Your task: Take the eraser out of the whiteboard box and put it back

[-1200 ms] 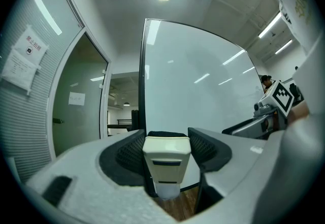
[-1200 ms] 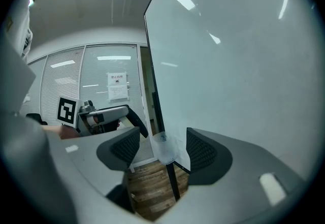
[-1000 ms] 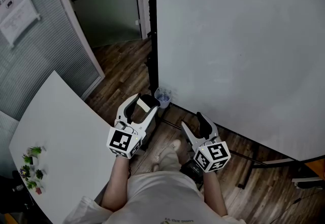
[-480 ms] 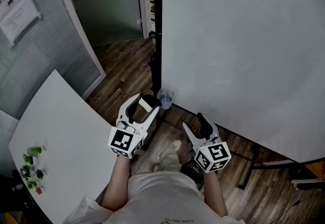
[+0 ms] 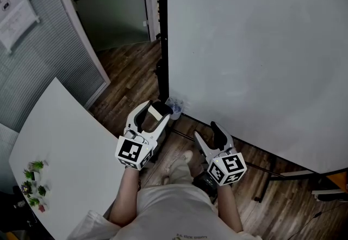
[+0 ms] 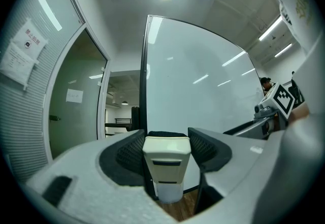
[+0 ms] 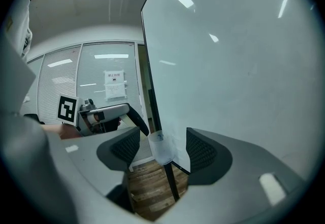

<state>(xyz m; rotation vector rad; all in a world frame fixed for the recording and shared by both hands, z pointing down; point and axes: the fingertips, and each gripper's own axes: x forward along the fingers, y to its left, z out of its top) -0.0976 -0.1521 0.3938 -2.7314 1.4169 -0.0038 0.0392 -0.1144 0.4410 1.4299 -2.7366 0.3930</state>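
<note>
Nearest, on the right of the whiteboard box and a little short of it, the right gripper stood with its jaws apart, gripping nothing. The left gripper had its jaws clamped on the cream eraser, which was out of the box and just beside it. Behind the box rose the whiteboard, with the box at its lower corner.

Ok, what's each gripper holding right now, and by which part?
Left gripper clamps the eraser by its two sides, near the felt end. Right gripper holds nothing, jaws apart.
</note>
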